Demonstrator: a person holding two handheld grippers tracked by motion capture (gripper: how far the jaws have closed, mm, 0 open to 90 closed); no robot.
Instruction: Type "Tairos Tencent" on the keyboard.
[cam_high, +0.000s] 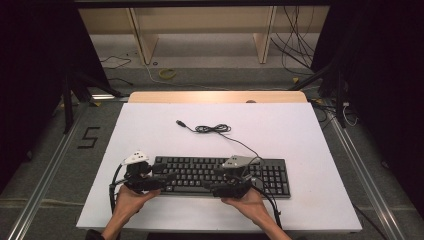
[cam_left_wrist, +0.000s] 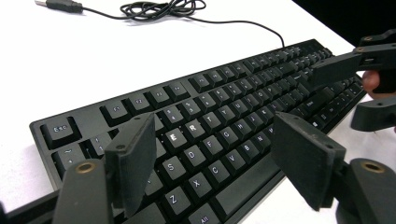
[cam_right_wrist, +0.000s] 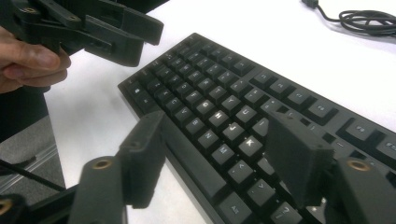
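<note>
A black keyboard lies along the near part of the white table top. Its cable runs back to a loose coil and a USB plug. My left gripper hovers at the keyboard's left front corner, pointing right, jaws open. In the left gripper view my left gripper stands wide over the letter keys, touching none. My right gripper sits at the middle of the front edge, pointing left, open. In the right gripper view my right gripper spans keys and front edge, nothing pressed.
The two grippers face each other closely; the right one shows beyond the left jaws, the left one beyond the right jaws. White table surface lies behind and beside the keyboard. Wooden shelf legs and floor cables stand beyond the table.
</note>
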